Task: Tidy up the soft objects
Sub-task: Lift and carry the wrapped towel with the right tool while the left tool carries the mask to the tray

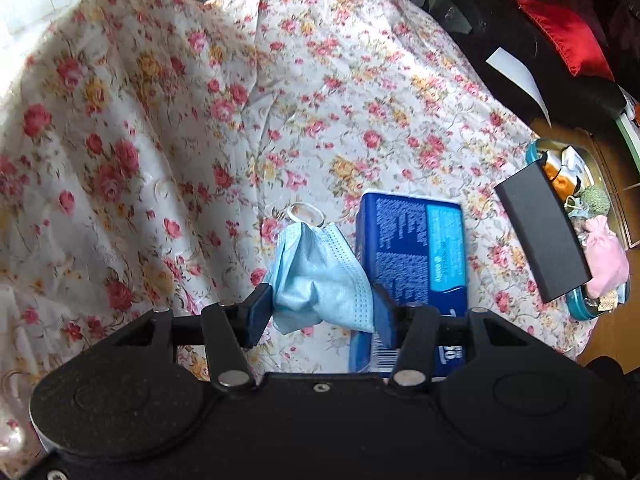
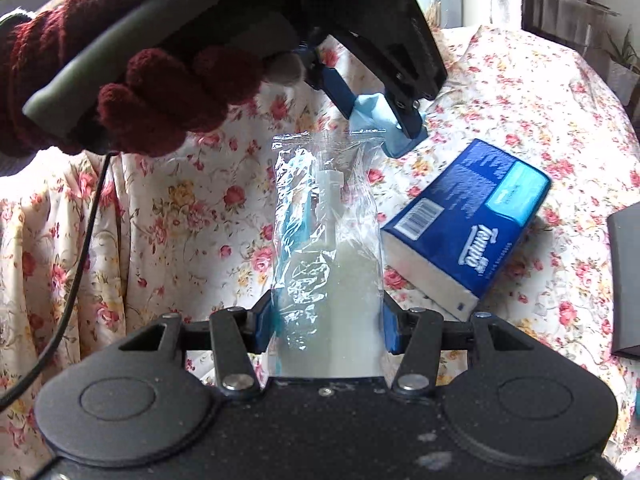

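Basically mid-pickup: left gripper (image 1: 322, 312) jaws clamped on face mask (image 1: 320, 276); right gripper (image 2: 326, 326) jaws gripping plastic bag (image 2: 326, 240); next probably needs somewhere to stash both.

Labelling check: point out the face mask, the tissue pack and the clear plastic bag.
face mask (image 1: 320, 276), left wrist view, crumpled middle between the fingers.
tissue pack (image 2: 472, 208), right wrist view, blue printed top face.
clear plastic bag (image 2: 324, 240), right wrist view, middle of the crinkled front.
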Tool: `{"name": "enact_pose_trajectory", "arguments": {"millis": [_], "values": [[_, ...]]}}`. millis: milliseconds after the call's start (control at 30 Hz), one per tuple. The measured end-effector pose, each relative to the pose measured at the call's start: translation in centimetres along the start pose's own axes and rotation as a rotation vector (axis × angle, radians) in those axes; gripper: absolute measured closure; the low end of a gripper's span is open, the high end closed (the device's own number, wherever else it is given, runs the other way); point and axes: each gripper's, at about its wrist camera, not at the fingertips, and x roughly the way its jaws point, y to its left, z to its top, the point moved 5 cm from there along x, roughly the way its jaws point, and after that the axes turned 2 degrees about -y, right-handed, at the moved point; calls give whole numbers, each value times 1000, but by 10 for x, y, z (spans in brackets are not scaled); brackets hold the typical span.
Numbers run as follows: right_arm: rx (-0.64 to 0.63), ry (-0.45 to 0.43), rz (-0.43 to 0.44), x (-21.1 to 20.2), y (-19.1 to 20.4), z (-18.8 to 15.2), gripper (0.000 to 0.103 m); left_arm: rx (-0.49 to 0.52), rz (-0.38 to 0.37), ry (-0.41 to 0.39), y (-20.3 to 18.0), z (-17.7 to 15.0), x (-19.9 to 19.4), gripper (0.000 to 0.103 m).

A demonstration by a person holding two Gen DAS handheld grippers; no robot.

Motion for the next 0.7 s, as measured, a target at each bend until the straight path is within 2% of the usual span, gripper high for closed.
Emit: {"name": "enact_pose_trajectory", "arguments": {"millis": [333,700], "values": [[95,-59,-77,-27,-51,-8,52,57,-34,-43,-60,16,-18,52],[236,-87,-244,-74,-156,-42,52,173,-125,-74,-169,34,-15,52]]}}
